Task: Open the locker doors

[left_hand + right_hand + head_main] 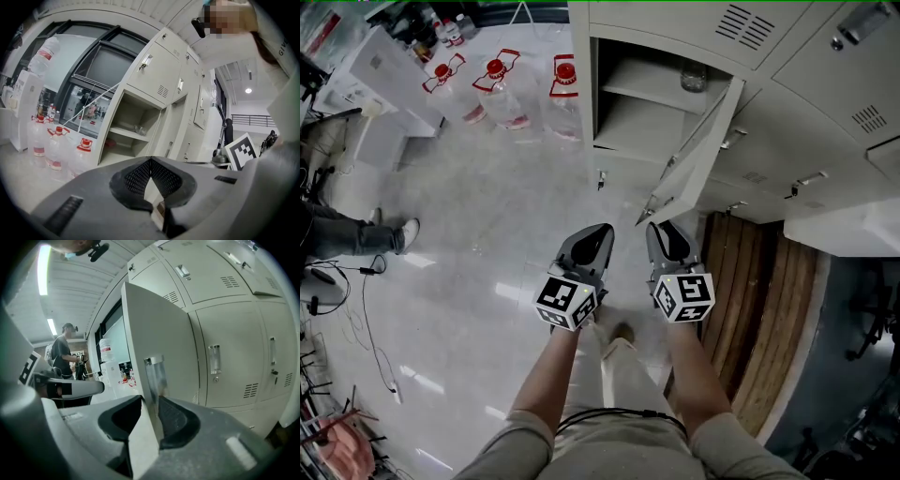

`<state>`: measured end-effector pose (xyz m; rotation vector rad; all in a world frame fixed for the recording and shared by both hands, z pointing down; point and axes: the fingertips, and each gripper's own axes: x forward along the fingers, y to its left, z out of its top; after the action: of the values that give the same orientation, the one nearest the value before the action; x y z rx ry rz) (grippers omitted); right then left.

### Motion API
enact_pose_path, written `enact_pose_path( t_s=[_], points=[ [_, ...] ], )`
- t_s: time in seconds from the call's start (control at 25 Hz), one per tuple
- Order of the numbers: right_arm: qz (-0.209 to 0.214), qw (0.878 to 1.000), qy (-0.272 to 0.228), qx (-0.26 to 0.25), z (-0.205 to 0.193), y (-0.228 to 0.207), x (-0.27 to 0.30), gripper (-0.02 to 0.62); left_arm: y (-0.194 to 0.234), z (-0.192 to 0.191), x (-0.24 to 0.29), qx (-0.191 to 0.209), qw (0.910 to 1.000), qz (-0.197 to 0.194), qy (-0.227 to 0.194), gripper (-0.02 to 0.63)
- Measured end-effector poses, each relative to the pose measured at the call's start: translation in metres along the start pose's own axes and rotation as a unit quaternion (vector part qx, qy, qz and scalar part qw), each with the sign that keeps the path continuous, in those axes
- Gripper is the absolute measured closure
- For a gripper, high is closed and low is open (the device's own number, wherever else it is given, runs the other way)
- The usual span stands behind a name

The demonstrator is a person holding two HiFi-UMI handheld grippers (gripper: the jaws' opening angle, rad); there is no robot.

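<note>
1. Right gripper view shows the right gripper [150, 401] pinching the free edge of the locker door [154, 329] at its metal handle [154, 373]. The jaws are partly closed, with the thin sheet pressed between them.
2. From where I stand, that door hangs partway out from the open compartment [623, 103]. The closed lockers [229, 357] sit beside it.
3. I'd swing the hand round the hinge's arc rather than pull straight back, so the edge doesn't twist out of the grip.
4. The left gripper [151, 161] is closed on nothing, just beside the right one. It looks free to take the next handle.
5. Mind the door's lower corner near the person's legs.
</note>
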<state>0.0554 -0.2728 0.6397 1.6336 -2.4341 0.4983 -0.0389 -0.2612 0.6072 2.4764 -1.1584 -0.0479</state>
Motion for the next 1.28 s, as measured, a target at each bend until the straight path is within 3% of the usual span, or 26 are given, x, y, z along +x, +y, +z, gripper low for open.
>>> enact_pose_path(
  t_s=[0.84, 1.28],
  points=[
    [-0.04, 0.999, 0.012, 0.017, -0.008, -0.055, -0.057, 0.495, -0.041, -0.002, -0.018, 0.01, 0.9998, 0.017, -0.007, 0.607],
    [-0.077, 0.996, 0.004, 0.035, -0.008, -0.081, -0.076, 0.534, -0.05, -0.007, -0.026, 0.013, 0.9996, 0.023, -0.006, 0.607]
  ],
)
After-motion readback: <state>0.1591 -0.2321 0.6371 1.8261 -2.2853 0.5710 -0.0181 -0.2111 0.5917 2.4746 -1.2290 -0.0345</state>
